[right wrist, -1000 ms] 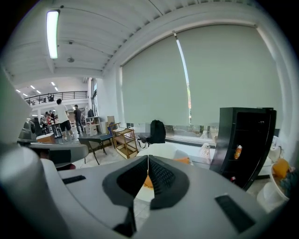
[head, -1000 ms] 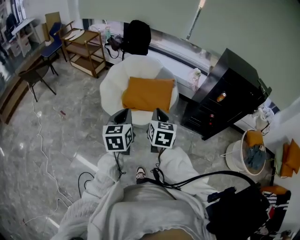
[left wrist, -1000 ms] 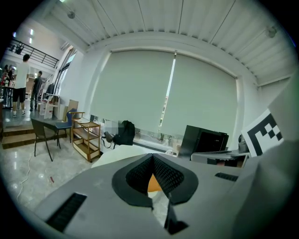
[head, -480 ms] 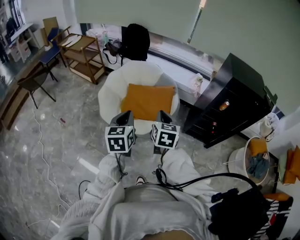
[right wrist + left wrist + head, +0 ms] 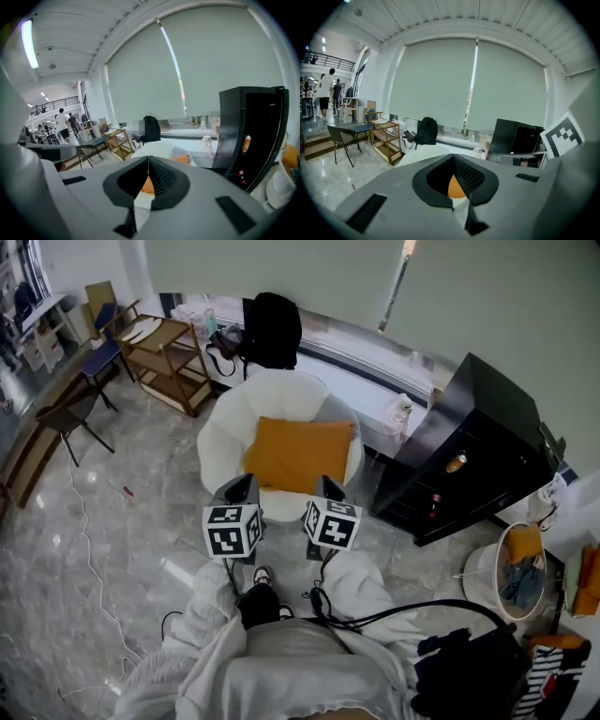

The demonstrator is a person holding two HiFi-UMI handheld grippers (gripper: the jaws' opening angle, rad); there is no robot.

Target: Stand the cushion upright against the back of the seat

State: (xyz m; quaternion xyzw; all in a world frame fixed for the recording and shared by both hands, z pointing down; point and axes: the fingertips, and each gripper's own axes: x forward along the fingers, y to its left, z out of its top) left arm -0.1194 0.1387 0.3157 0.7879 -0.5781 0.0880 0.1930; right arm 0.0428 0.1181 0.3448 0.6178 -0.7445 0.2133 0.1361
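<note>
Moved: you have been bringing both grippers forward, and they are now sitting closer to the white armchair (image 5: 223,418) than 1 second ago. Your shoe (image 5: 262,575) has shifted left below them.
Folding chair (image 5: 67,412): it is standing at the far left on the marble floor, well apart from the armchair.
Wooden cart (image 5: 167,354): it is standing by the window, left of the backpack.
Backpack (image 5: 273,329): black, it is sitting on the window ledge just behind the armchair's back.
Left gripper (image 5: 240,487): you are holding it with its 2 jaws pressed together and nothing between them. It is pointing at the front left of the seat, just short of the cushion.
Cushion (image 5: 298,454): orange, it is lying broad face up on the armchair's seat and is not standing against the back. A sliver of it is showing past the closed pads in both gripper views.
Right gripper (image 5: 329,489): you are keeping its 2 jaws together as well, gripping nothing. It is pointing at the front right of the seat, beside the cushion's near edge.
Cabinet (image 5: 480,442): black, it is standing near the armchair's right side.
Basket (image 5: 487,563): white, it is sitting at the far right, holding orange and bluish cloth.
</note>
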